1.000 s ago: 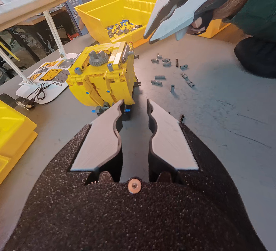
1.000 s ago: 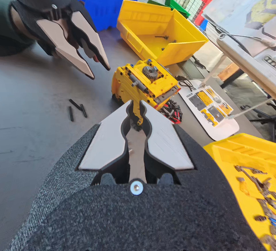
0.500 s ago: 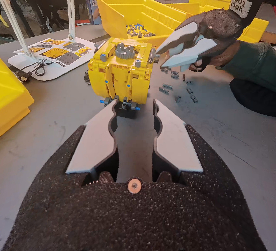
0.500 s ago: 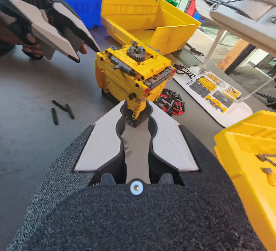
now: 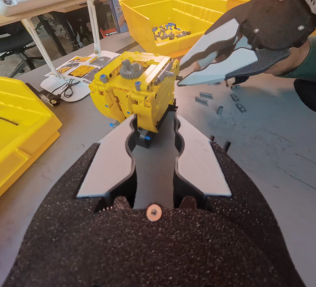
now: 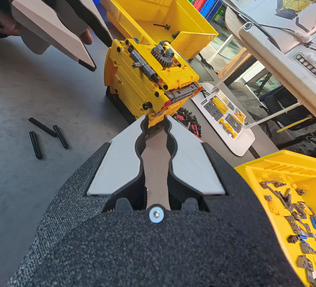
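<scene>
A yellow brick-built model [image 5: 135, 94] with a grey gear on top stands on the grey table [image 5: 256, 159]. My left gripper [image 5: 155, 118] is open, and its tips flank the model's near lower edge and black base. My right gripper [image 6: 156, 117] is open a little, with the model's [image 6: 147, 80] lower corner between its tips; I cannot tell whether they touch it. In the left wrist view the right gripper [image 5: 178, 75] sits at the model's right side, around a black pin. In the right wrist view the left gripper [image 6: 100, 56] hovers at the model's upper left.
Yellow bins stand behind the model [image 5: 171, 13], at the left [image 5: 20, 124] and at the near right [image 6: 282, 201]. Grey connectors [image 5: 220, 99], black axles [image 6: 42, 133] and a pile of red and black pins [image 6: 188, 123] lie loose. A white stand base with a picture sheet [image 6: 224, 116] is nearby. The tips of one gripper are about 9 centimetres away from the tips of the other.
Both grippers have closed in on the model. The right gripper came down from above to the model's side. The left gripper's tips now reach the model's base.
</scene>
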The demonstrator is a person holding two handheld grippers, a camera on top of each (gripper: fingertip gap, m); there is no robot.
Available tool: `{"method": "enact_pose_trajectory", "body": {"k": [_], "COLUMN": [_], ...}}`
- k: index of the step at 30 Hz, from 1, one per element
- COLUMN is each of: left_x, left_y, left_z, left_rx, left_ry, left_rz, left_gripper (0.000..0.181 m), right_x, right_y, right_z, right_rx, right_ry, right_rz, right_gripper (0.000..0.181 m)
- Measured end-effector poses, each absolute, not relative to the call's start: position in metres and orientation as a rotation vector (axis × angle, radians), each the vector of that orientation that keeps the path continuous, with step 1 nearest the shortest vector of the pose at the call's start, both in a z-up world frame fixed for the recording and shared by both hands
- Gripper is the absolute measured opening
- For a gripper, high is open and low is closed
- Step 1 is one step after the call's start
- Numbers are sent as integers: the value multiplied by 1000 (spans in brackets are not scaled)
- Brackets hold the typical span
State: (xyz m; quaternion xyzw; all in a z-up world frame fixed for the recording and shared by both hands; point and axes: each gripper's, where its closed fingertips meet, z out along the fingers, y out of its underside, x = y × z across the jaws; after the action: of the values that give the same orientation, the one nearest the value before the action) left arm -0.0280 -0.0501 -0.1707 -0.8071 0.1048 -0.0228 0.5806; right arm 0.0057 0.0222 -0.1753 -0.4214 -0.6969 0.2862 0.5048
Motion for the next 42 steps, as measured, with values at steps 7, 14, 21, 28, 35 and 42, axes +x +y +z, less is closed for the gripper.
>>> {"method": "enact_pose_trajectory", "body": {"k": [7,14,21,28,35,42], "left_x": [-46,-48,-45,-42,-44,-45], "left_y": [-24,-22,-38,-46,-47,-47], "left_z": [-181,-181,-173,-146,-135,-137], "left_rx": [-1922,-1914,-1876,-1753,-1686,-1690], "left_ry": [218,223,202,179,129,113], "left_rz": [65,160,106,65,-3,-33], "left_gripper": [28,20,23,39,45,44], "right_x": [23,24,23,23,26,25], "right_y": [47,49,34,34,43,42], "right_z": [-152,-149,-150,-149,-141,-144], "right_rx": [-1081,-1115,-1069,-1074,-1113,-1118], "right_ry": [-1553,-1483,-1519,-1495,-1420,-1425], "right_rz": [725,800,829,858,928,931], "right_gripper": [17,17,16,19,28,28]}}
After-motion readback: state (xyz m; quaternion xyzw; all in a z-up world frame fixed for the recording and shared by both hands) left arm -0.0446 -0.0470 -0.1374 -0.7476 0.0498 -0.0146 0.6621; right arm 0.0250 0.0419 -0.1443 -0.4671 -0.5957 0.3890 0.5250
